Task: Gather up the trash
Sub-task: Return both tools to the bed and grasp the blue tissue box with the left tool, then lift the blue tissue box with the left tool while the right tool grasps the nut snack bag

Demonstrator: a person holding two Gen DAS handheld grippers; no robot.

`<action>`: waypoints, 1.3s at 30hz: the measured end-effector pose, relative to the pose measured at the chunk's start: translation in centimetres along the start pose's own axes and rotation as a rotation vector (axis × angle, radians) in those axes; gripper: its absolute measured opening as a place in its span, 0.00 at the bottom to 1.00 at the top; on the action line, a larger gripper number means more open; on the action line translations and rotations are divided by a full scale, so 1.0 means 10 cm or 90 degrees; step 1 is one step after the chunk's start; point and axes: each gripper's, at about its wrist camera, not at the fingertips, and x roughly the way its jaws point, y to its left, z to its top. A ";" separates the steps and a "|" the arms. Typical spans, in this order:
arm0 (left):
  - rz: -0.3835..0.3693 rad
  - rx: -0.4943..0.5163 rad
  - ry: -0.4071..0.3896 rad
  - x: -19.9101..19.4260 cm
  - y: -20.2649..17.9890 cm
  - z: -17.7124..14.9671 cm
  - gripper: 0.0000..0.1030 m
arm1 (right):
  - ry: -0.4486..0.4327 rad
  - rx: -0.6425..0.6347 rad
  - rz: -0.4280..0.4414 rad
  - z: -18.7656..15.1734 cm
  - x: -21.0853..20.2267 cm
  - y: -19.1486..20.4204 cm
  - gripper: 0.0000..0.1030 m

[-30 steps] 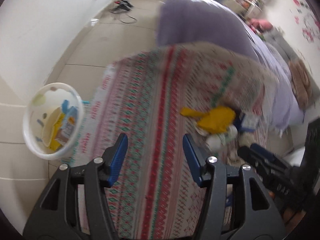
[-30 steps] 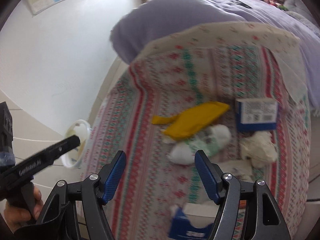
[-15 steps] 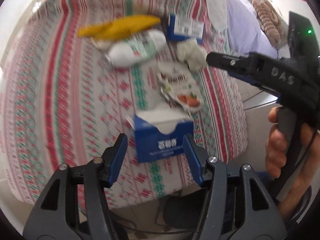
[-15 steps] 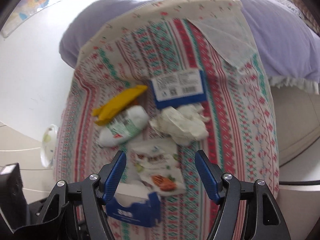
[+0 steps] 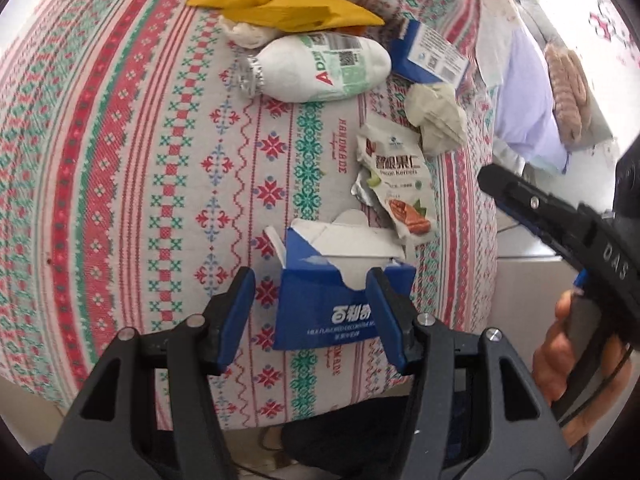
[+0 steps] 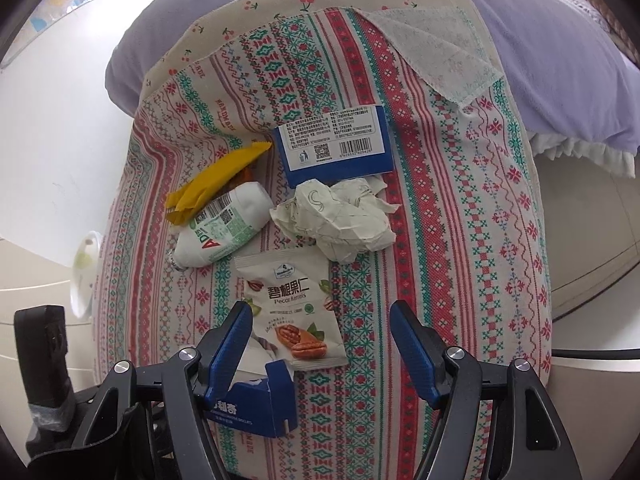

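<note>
Trash lies on a patterned cloth: a torn-open blue box [image 5: 340, 304] [image 6: 256, 404], a pecan snack packet [image 5: 400, 184] [image 6: 292, 312], crumpled paper [image 5: 436, 116] [image 6: 336, 220], a white bottle [image 5: 320, 68] [image 6: 224, 224], a yellow wrapper [image 5: 288, 8] [image 6: 216, 180] and a second blue box [image 5: 432, 54] [image 6: 336, 140]. My left gripper [image 5: 312, 316] is open with its fingers on either side of the torn blue box. My right gripper [image 6: 320, 348] is open just above the pecan packet.
The patterned cloth [image 6: 460, 240] covers the bed end, with a lilac blanket [image 6: 560, 60] beyond. A white bin [image 6: 84, 276] sits on the floor at the left. The other gripper and hand [image 5: 580, 320] are at the right of the left wrist view.
Both grippers have moved closer to the trash pile. The left one came down around the torn blue box; the right one came down over the pecan packet.
</note>
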 end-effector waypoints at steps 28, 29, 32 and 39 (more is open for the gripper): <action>-0.012 -0.004 -0.070 -0.38 0.19 0.06 0.31 | 0.084 0.043 0.026 -0.01 0.48 0.07 0.70; -0.012 -0.004 -0.073 -0.42 0.21 0.06 0.31 | 0.086 0.046 0.034 -0.01 0.51 0.09 0.70; -0.018 -0.005 -0.082 -0.52 0.28 0.06 0.31 | 0.099 0.060 0.060 -0.02 0.60 0.14 0.70; -0.026 -0.008 -0.112 -0.78 0.38 0.13 0.31 | 0.111 0.105 0.103 -0.05 0.75 0.23 0.70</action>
